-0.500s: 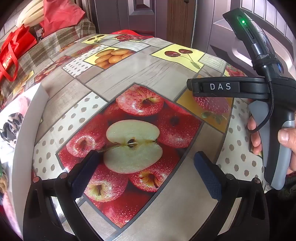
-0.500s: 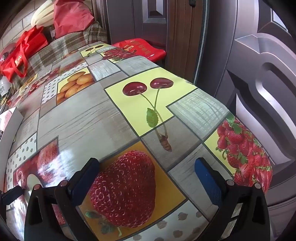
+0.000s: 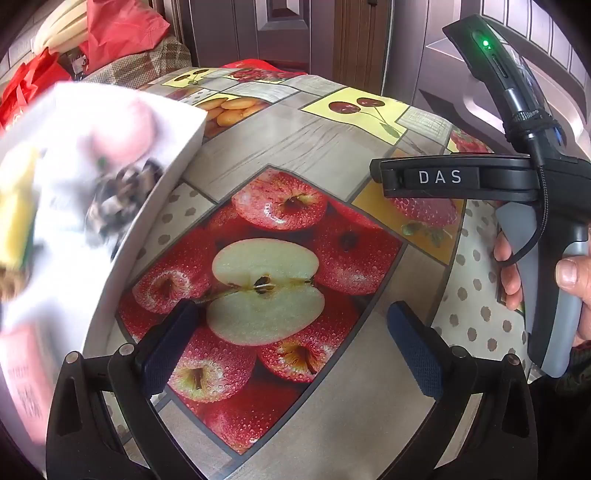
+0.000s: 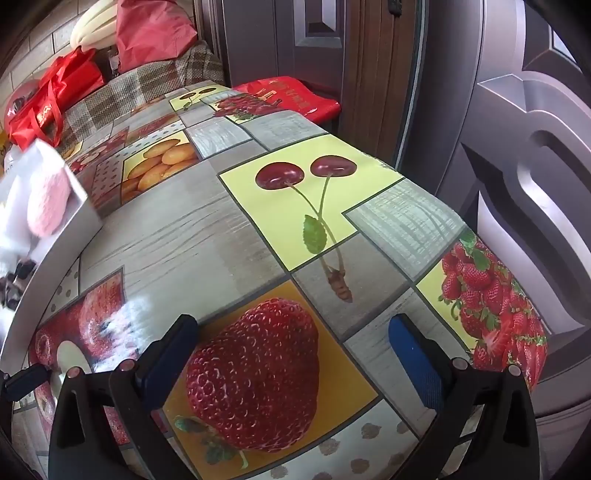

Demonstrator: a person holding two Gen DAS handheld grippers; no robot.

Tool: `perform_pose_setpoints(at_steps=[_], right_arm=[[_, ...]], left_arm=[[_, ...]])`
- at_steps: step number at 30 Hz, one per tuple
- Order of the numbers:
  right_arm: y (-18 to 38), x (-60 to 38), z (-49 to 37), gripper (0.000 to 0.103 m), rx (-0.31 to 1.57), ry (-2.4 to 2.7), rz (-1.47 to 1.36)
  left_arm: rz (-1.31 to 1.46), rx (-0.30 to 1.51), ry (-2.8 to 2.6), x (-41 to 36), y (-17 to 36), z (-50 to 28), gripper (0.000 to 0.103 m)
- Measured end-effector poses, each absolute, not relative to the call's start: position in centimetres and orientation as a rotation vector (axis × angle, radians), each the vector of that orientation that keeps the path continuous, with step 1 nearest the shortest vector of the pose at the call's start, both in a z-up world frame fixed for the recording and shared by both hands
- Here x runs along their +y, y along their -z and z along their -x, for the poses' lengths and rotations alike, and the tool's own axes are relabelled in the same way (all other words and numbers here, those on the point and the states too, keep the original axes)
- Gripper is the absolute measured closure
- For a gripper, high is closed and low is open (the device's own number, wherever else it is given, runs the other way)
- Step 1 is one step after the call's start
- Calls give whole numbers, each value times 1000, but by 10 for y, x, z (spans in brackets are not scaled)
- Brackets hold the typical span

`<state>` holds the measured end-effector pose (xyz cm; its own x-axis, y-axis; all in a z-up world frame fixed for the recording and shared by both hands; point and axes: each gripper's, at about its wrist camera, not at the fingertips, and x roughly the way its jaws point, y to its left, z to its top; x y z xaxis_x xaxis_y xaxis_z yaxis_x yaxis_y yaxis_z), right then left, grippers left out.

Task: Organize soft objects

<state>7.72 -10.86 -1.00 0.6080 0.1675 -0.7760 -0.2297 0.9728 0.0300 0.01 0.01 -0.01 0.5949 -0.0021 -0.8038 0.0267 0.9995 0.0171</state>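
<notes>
Jaws wide apart on both: left gripper (image 3: 291,339) and right gripper (image 4: 295,358), nothing between the pads, only tablecloth under them.

White box (image 3: 147,229) sits on the table (image 3: 306,147) at the left of the left-wrist view, heavily motion-blurred. Inside it: a pink soft item (image 3: 122,129), a yellow piece (image 3: 14,206) near its left edge, a dark mottled black-and-white item (image 3: 118,199) against the near wall. Types not readable through the blur. The right-wrist view catches the same box at its far left edge, pink item poking above the rim.

Pose: both grippers angled steeply down at the table, hovering clear of the surface. Left one is over the apple print, just right of the box. Right one is over the strawberry print, well right of the box. A hand (image 3: 554,280) wraps the right gripper's grey handle, thumb on the near side; green light lit on the top of that unit.

Around: red bags (image 4: 51,99) and a red cloth (image 4: 151,33) on a plaid-covered seat (image 4: 147,85) beyond the box; another red bag (image 4: 291,96) at the table's far end; dark panelled doors (image 4: 517,184) to the right. Nothing lies between the left gripper and the box.
</notes>
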Motion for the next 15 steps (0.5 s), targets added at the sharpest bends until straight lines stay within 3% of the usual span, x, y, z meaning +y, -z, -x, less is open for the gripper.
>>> perform_pose_setpoints(at_steps=[15], right_arm=[[11, -111, -79, 0, 884, -237, 85]], left_arm=[[-26, 934, 18, 1, 0, 0, 1]])
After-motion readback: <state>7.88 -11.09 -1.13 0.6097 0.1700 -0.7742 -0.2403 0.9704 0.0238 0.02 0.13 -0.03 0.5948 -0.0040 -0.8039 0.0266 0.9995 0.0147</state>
